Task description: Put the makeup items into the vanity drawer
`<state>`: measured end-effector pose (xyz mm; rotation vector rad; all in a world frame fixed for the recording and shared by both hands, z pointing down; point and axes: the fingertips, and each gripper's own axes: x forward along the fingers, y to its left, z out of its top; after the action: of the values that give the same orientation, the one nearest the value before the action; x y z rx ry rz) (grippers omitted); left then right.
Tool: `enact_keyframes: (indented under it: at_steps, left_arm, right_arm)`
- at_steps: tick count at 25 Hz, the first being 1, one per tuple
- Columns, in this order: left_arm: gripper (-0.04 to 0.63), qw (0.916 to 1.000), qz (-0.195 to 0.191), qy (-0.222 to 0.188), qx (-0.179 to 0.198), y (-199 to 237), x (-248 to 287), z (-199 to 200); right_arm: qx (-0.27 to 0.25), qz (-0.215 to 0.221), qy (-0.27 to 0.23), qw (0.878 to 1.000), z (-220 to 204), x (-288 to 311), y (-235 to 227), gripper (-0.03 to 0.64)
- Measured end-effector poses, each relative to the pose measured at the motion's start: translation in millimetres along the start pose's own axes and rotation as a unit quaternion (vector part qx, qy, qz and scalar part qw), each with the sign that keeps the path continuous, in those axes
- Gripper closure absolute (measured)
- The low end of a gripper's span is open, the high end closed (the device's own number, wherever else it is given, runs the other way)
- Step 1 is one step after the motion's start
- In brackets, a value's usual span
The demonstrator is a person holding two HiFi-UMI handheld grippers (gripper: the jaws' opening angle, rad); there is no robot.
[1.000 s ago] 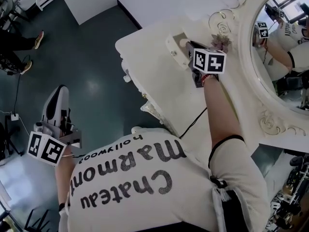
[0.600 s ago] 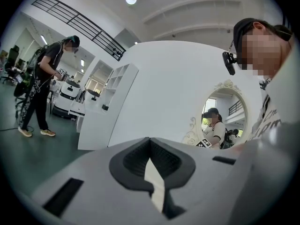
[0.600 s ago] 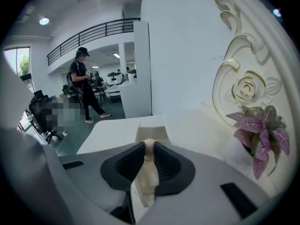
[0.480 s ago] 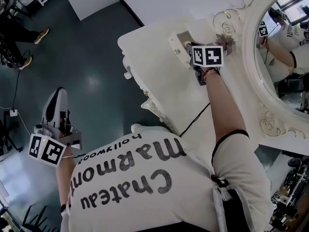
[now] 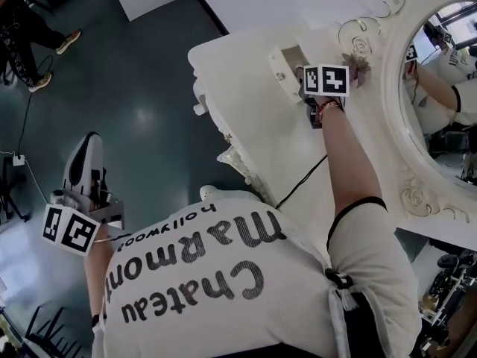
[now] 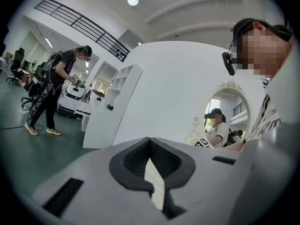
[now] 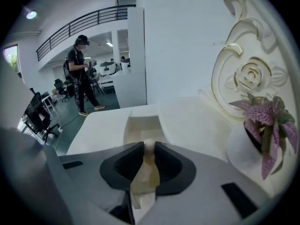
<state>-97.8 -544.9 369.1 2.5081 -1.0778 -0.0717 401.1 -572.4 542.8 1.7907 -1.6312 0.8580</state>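
Observation:
My right gripper [image 5: 304, 71] is over the white vanity top, right beside the small open drawer [image 5: 282, 66]. In the right gripper view its jaws [image 7: 146, 150] are shut on a slim beige makeup item [image 7: 146, 170], with the open drawer [image 7: 140, 124] just ahead of the tips. Most of the item is hidden between the pads. My left gripper [image 5: 90, 143] hangs low at my left side over the dark floor, far from the vanity. In the left gripper view its pads [image 6: 150, 146] meet with nothing between them.
An oval mirror in an ornate frame [image 5: 395, 95] stands at the back of the vanity. A small potted plant [image 7: 265, 121] sits right of the drawer. A black cable [image 5: 298, 185] runs across the tabletop [image 5: 246, 58]. Another person [image 6: 54, 90] stands farther off.
My right gripper has edged a little closer to the open drawer with the beige item still held. The left gripper has stayed at my side.

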Motion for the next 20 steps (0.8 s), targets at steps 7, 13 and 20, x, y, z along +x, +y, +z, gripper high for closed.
enact_keyframes:
  at_steps: [7,13,20]
  left_arm:
    - [0.588,1.0,-0.001,-0.007,0.0,-4,-3,4]
    - [0.588,0.9999,0.0,-0.014,0.005,-7,-7,10]
    - [0.588,0.9998,-0.002,-0.017,0.012,-12,-18,13]
  right_arm:
    - [-0.004,-0.003,0.004,1.0,0,0,1,0.522]
    - [-0.006,-0.007,0.001,1.0,2,-2,1,0.508]
    - [0.005,-0.011,-0.022,1.0,6,-9,0,0.497]
